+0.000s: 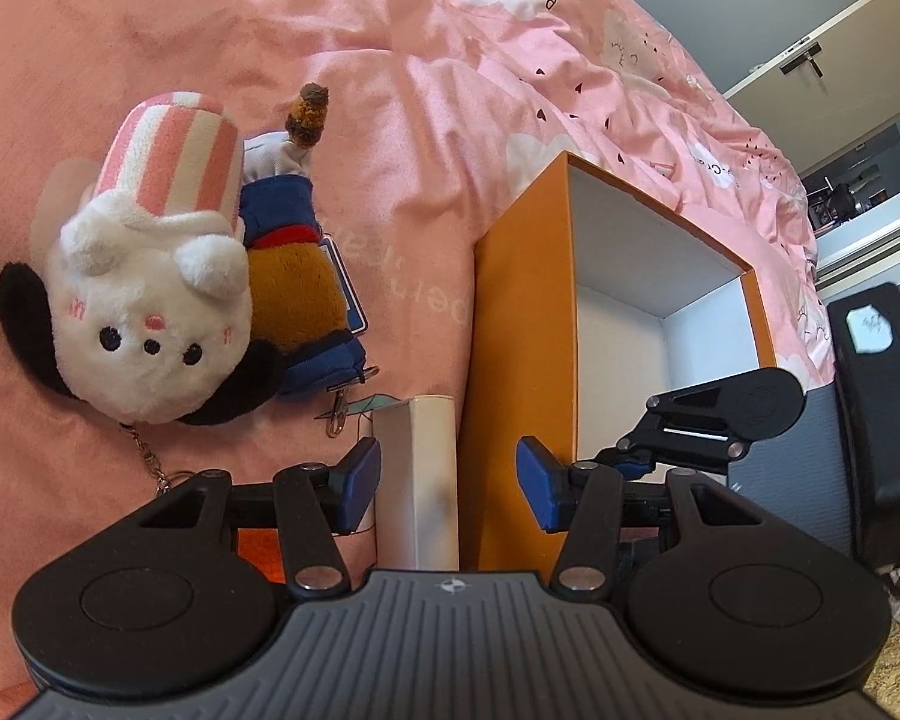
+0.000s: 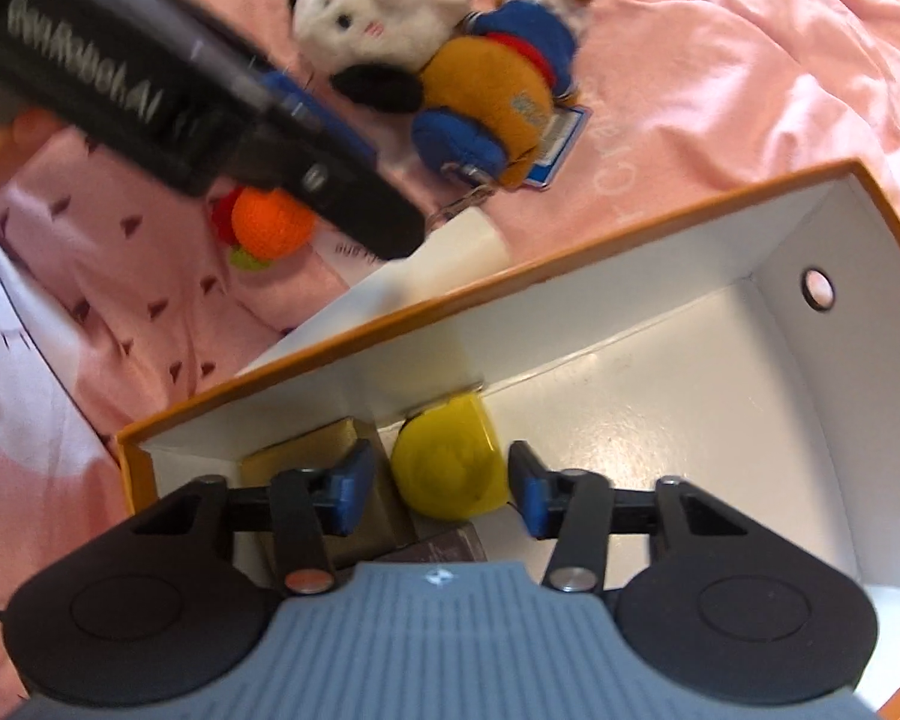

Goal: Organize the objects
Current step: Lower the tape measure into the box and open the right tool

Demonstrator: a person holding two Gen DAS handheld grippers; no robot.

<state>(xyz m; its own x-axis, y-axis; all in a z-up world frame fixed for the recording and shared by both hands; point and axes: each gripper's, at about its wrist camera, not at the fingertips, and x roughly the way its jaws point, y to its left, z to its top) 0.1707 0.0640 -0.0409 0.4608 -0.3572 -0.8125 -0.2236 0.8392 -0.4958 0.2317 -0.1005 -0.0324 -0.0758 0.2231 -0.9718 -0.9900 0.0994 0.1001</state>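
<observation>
Left tongs [image 1: 449, 483] apart astride white carton [image 1: 417, 480] | right tongs [image 2: 435, 489] apart around yellow disc [image 2: 447, 465] | orange box [image 2: 570, 264] wall between

Orange box [image 1: 522, 360] (white inside), pink-and-white striped plush hat [image 1: 174, 150], yellow tape measure [image 2: 450, 468].

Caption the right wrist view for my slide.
Right gripper reaches into the orange box, open jaws either side of a yellow round object.

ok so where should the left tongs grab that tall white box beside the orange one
Grip the white box across its narrow width near the top, coming from above. It stands upright against the orange box, so only its left face and front are free. The left tongs already straddle it, open.
</observation>
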